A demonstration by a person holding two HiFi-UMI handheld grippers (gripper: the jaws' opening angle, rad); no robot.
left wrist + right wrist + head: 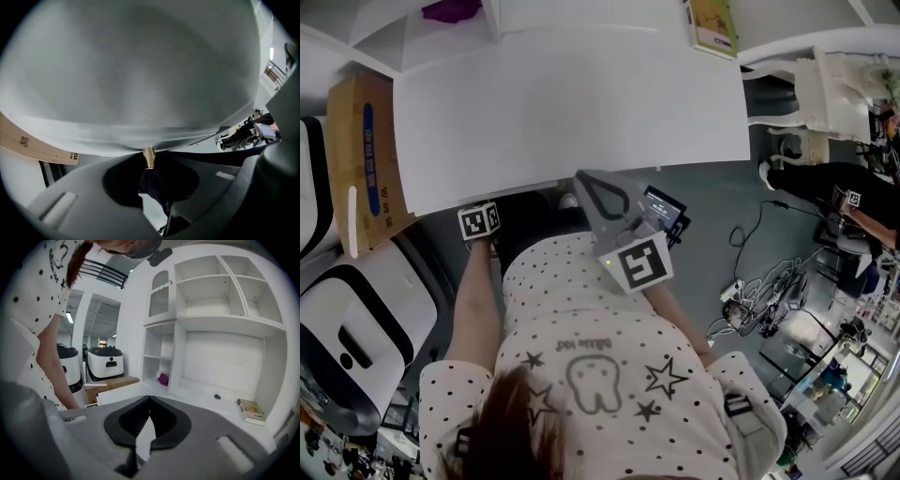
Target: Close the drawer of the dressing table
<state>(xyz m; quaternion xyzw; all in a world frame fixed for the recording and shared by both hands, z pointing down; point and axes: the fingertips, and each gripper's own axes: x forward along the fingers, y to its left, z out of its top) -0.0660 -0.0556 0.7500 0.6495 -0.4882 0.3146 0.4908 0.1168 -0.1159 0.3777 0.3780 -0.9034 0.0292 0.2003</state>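
The white dressing table [572,103] fills the upper head view. In the left gripper view its white drawer front [140,84] looms close overhead, with a small brass knob [149,156] sticking out of it. My left gripper [149,163] is shut on that knob. In the head view only its marker cube [478,222] shows, at the table's front edge; the jaws are hidden below the top. My right gripper [581,178] hangs in front of the table edge with its grey jaws shut and nothing in them. Its own view shows the tips [149,399] meeting, aimed over the tabletop.
A cardboard box [361,159] and white machines [356,319] stand left of the table. A book [712,26] and a purple object [450,9] lie at the table's back. Cables [759,300] sprawl on the floor at the right. White shelves [220,291] rise behind the table.
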